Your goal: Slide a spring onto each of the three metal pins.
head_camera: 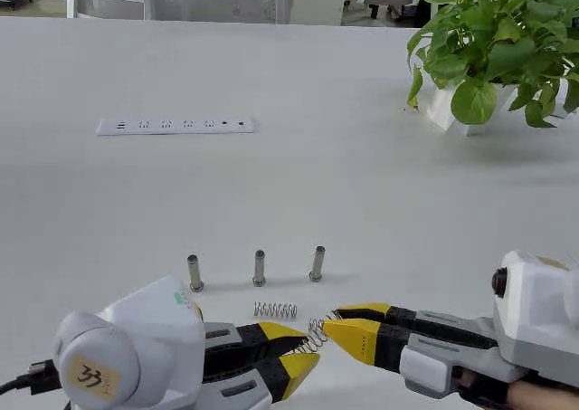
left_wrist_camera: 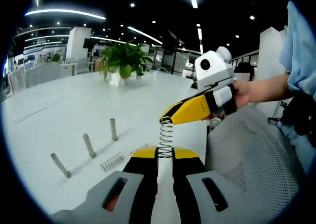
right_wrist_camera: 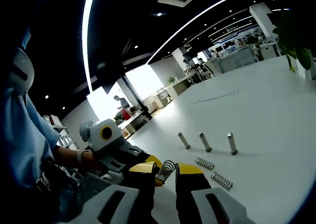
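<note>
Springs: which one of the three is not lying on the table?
The spring held up between the left gripper and the right gripper, at their yellow tips. The other two springs lie flat on the table in front of the pins.

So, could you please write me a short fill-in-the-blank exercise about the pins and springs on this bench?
1. ___ metal pins stand upright on the table, all bare.
2. ___ loose springs lie flat on the table near them.
3. A third spring spans between the left gripper and the right gripper, whose jaw tips are coloured ___.

Missing words: three; two; yellow.
</note>
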`<state>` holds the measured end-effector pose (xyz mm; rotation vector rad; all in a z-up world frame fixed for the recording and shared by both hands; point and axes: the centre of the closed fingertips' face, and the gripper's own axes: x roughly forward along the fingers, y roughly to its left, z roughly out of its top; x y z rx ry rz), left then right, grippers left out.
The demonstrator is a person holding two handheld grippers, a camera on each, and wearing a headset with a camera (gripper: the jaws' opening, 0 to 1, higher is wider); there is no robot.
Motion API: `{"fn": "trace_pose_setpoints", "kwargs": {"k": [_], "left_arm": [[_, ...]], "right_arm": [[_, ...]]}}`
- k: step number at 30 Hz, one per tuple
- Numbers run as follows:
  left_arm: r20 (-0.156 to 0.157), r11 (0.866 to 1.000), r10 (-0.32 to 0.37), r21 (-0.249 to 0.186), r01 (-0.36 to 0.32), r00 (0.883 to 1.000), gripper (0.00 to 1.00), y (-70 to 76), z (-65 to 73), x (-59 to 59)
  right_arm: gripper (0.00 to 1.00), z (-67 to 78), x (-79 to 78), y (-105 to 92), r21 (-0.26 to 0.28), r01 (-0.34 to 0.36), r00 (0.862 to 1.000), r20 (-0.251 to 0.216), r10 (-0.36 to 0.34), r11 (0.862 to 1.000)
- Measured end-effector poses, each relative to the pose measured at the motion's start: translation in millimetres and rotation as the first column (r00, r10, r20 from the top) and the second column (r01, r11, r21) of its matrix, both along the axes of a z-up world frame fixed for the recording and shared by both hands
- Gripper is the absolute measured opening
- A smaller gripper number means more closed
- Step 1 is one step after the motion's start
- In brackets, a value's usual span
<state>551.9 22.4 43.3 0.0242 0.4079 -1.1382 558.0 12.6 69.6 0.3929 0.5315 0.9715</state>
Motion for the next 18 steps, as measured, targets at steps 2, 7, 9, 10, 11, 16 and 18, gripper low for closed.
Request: {"fn": "trace_pose_setpoints", "kwargs": {"k": [2,7,9,10,11,16,18], "left_arm": [[0.003,1.000,-0.004,0.002,0.004,1.000,0.06,-0.4,0.3,0.0],[0.009,1.000,-0.007,0.005,0.007,1.000,0.06,-1.6,1.5,0.5],[0.009,1.000,-0.007,0.009,0.007,1.000,0.06,-2.1,1.0,0.4],[0.009,1.000,-0.007,0.010,0.007,1.000,0.06,-2.2,1.0,0.4],[0.008,1.000,-0.007,0.010,0.007,1.000,0.06,-2.5,0.9,0.4],[0.006,1.000,-0.007,0.017,0.007,1.000,0.06,-3.5,-0.1,0.4],[0.003,1.000,-0.005,0.020,0.005,1.000,0.06,-3.9,-0.5,0.4]], "right_arm": [[0.09,-0.1,0.2,-1.1,-0.001,0.000,1.000,-0.001,0.000,1.000],[0.07,0.2,-0.3,-0.8,-0.007,-0.003,1.000,0.003,0.003,1.000],[0.07,1.0,-0.1,0.1,-0.013,-0.006,1.000,0.009,0.006,1.000],[0.07,1.7,-0.3,0.8,-0.017,-0.008,1.000,0.013,0.008,1.000],[0.07,3.0,-0.5,1.8,-0.029,-0.012,1.000,0.027,0.013,1.000],[0.07,6.1,-2.2,6.3,-0.094,-0.037,0.995,0.087,0.045,0.995],[0.07,7.3,-3.1,8.1,-0.109,-0.045,0.993,0.102,0.056,0.993]]}}
